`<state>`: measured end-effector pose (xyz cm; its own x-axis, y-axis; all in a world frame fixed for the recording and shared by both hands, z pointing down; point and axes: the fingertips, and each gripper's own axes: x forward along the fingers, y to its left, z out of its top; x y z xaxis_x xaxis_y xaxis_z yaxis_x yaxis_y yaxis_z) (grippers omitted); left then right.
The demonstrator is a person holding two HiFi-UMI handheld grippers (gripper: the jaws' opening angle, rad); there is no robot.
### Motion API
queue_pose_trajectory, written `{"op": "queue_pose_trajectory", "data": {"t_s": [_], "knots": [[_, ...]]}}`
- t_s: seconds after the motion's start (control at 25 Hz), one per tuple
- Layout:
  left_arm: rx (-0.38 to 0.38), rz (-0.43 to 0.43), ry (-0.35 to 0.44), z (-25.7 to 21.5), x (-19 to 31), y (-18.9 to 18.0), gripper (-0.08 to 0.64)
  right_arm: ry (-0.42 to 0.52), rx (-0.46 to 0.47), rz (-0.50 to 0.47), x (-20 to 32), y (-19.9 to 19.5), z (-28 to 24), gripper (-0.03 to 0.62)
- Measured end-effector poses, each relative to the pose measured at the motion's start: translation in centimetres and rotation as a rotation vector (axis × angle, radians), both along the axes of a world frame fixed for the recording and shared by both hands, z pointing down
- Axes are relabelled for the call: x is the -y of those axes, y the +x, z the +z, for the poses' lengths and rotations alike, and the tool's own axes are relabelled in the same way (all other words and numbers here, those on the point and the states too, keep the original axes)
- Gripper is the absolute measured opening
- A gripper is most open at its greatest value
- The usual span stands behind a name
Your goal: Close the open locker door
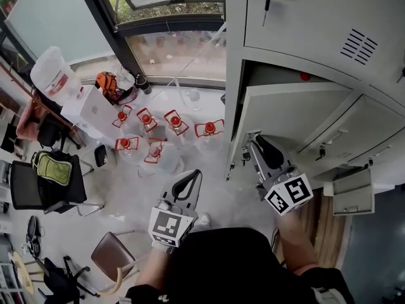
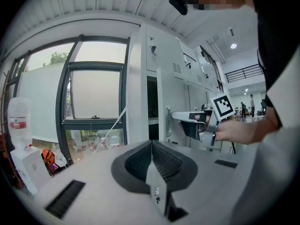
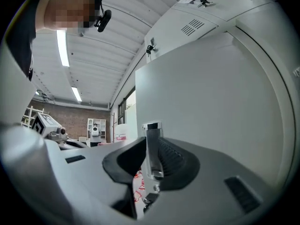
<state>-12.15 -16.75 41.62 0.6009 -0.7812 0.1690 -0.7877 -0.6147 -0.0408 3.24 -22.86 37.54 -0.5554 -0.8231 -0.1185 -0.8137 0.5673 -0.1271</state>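
Two grippers in shot. The R gripper (image 1: 254, 139), centre-right of the head view, is closed on the small upright grey metal handle (image 3: 151, 146) at the free edge of the open pale-grey steel locker door (image 1: 291, 116). In the right gripper view the handle stands btwn the two ribbed black pads at lower centre, both pressed to it, jaws roughly half apart. The door fills the right of that view. It is swung out from the grey metal locker bank (image 1: 316, 24) at the right of the head view, w/ the dark compartment opening just above it in frame.

The L gripper (image 1: 192, 176), lower centre, has its jaws fully together w/ nothing btwn them. It is well apart from the door and aimed toward the clear plastic bottles w/ red caps (image 1: 147, 119) on the floor, centre-left.
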Motion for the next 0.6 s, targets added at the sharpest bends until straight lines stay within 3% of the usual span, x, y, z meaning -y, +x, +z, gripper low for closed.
{"op": "queue_pose_trajectory", "data": {"t_s": [0.6], "knots": [[0.023,-0.031,-0.019,0.9,1.5,-0.8,0.025,-0.065,-0.016,0.075,5.5,1.7,2.4,0.091]]}}
